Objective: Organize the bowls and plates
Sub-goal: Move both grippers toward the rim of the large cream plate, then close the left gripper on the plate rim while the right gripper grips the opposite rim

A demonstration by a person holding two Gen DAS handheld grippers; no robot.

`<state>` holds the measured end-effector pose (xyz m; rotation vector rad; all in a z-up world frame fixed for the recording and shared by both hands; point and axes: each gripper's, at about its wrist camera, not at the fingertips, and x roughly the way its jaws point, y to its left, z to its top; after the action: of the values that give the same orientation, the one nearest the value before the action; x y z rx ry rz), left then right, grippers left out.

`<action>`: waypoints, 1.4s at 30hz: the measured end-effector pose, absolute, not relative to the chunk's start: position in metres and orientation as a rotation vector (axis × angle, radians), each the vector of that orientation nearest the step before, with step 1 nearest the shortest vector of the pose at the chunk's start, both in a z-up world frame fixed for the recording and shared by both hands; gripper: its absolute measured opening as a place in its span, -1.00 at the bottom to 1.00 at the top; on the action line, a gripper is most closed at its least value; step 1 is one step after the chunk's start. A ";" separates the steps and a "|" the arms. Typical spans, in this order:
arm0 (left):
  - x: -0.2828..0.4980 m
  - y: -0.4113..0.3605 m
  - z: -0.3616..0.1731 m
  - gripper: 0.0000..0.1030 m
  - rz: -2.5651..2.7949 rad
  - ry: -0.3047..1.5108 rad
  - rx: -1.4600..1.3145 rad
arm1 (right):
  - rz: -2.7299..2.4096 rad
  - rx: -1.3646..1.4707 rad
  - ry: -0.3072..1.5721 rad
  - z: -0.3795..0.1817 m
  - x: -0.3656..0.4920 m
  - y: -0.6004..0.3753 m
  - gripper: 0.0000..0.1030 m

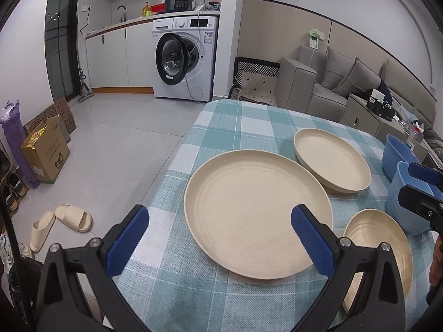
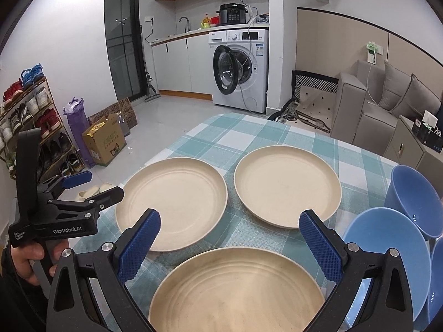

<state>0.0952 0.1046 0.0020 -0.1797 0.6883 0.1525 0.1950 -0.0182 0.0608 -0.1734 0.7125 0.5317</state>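
Plates (image 2: 171, 202) lie unstacked on the table; both the left gripper (image 1: 220, 238) and right gripper (image 2: 229, 244) hover released, so the next move, I judge, is gripping a rim.

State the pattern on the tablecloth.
Teal and white checks on the tablecloth, clearest in the right wrist view.

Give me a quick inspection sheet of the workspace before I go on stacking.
Surface: table with teal checked cloth, flat.
Job's things: three beige plates, near, left, far, lying apart; blue bowls at right edge.
Clutter: nothing seen on the table.
Grippers: left gripper open over the left plate; right gripper open over the near plate; both hold nothing.
Cables: cable hanging across washing machine.
Surroundings: sofa, cardboard box, shoe rack.
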 end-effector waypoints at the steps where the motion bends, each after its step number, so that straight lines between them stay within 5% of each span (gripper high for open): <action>1: 0.096 0.105 0.001 1.00 0.153 0.691 -0.181 | 0.532 -0.170 0.718 0.059 0.196 -0.018 0.99; 9: 0.107 0.111 -0.004 0.97 0.159 0.711 -0.183 | 0.524 -0.193 0.761 0.044 0.212 -0.009 0.89; 13: 0.109 0.110 -0.007 0.94 0.148 0.717 -0.165 | 0.526 -0.179 0.801 0.034 0.221 -0.005 0.61; 17: 0.111 0.113 -0.012 0.91 0.141 0.734 -0.165 | 0.536 -0.167 0.842 0.022 0.230 0.001 0.56; 21: 0.114 0.117 -0.018 0.58 0.120 0.764 -0.167 | 0.549 -0.162 0.882 0.011 0.239 0.007 0.53; 35: 0.122 0.128 -0.044 0.48 0.102 0.849 -0.226 | 0.575 -0.154 1.018 -0.027 0.264 0.030 0.09; 42: 0.125 0.131 -0.051 0.11 0.097 0.883 -0.251 | 0.576 -0.164 1.035 -0.033 0.268 0.038 -0.07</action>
<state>0.1250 0.1307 -0.0510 -0.2512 0.8831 0.0966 0.2677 0.0378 -0.0335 -0.1644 1.0348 0.5757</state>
